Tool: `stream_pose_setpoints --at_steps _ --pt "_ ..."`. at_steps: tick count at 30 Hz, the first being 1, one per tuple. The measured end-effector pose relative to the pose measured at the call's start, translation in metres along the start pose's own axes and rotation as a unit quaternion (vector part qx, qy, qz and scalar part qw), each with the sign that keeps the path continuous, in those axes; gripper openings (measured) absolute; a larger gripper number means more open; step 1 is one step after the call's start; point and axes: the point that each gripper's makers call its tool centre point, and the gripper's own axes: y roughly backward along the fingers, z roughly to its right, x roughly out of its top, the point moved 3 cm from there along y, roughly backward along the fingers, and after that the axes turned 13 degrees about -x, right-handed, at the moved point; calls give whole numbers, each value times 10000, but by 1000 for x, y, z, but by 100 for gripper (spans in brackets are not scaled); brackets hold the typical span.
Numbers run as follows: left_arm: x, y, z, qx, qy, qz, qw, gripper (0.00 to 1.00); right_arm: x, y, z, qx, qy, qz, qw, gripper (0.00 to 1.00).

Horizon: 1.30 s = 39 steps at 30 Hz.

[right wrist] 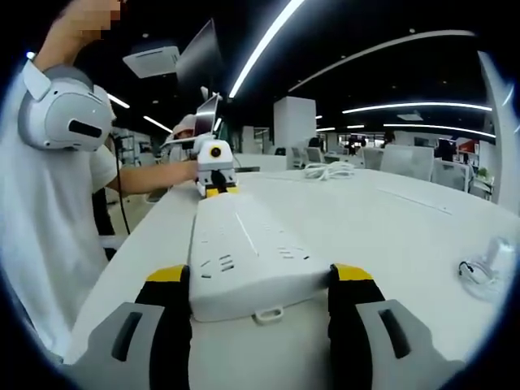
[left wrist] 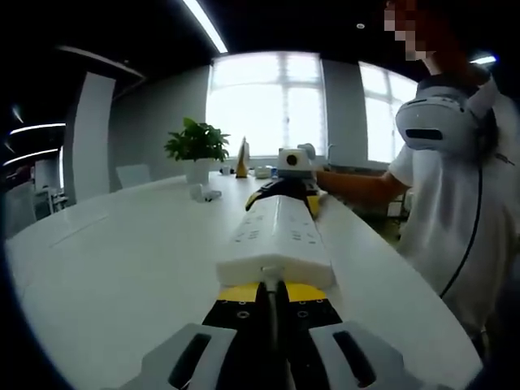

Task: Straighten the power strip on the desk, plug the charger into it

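A long white power strip [left wrist: 280,236] lies flat on the white desk [left wrist: 122,260], stretched between my two grippers. My left gripper [left wrist: 275,296] is shut at the strip's near end, jaws almost together. In the right gripper view the same strip [right wrist: 248,252] runs away from me, and my right gripper [right wrist: 260,280] is shut across its width, a yellow-tipped finger against each long side. The left gripper [right wrist: 214,166] holds the far end there. The right gripper [left wrist: 286,180] sits at the far end in the left gripper view. A small white charger with its cable [right wrist: 486,264] lies to the right, also seen as a small white charger [left wrist: 203,193].
A person in a white shirt [left wrist: 455,227] stands at the desk edge beside the strip, a white headset [left wrist: 435,122] at the neck. A potted plant [left wrist: 197,150] stands at the far end. A coiled white cable [right wrist: 329,171] lies further off. Chairs and desks stand behind.
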Motion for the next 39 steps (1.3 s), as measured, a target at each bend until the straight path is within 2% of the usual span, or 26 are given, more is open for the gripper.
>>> stream_pose_setpoints --at_steps 16,24,39 --pt "5 -8 -14 -95 -40 -14 9999 11 -6 4 20 -148 -36 6 9999 67" --pt "6 -10 -22 -110 -28 -21 9999 11 -3 1 22 -214 -47 -11 9998 67" --pt "8 -12 -41 -120 -25 -23 9999 11 -3 -5 47 -326 -78 7 9994 67"
